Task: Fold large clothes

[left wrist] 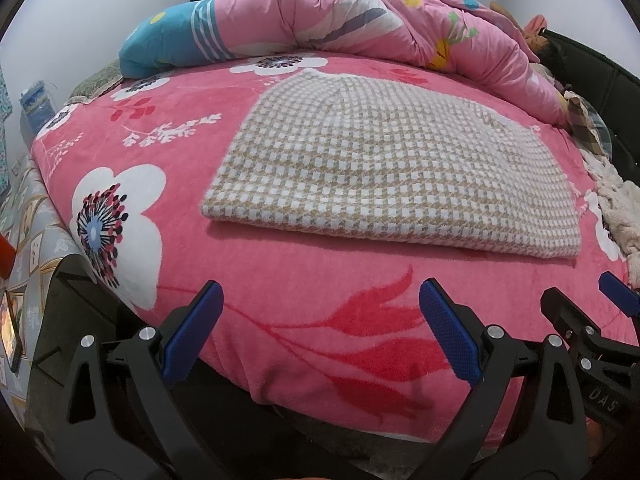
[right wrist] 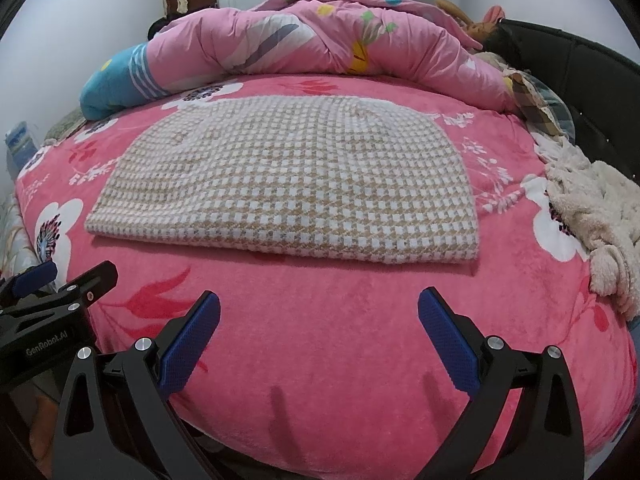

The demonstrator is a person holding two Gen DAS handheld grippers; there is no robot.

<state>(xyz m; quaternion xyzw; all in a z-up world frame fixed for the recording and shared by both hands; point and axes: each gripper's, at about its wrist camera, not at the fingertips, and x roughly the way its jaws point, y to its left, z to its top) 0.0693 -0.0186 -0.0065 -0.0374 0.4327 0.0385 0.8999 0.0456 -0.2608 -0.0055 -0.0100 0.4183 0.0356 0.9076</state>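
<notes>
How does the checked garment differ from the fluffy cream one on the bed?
The checked garment lies folded flat mid-bed; the fluffy cream garment sits crumpled at the bed's right edge. The first is beige-and-white patterned, the second plain. Both rest on the pink blanket, untouched.

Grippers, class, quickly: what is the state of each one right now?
Left gripper: open, holding nothing, above the pink floral fleece blanket.
Right gripper: open, holding nothing, short of the folded beige-and-white checked garment.
</notes>
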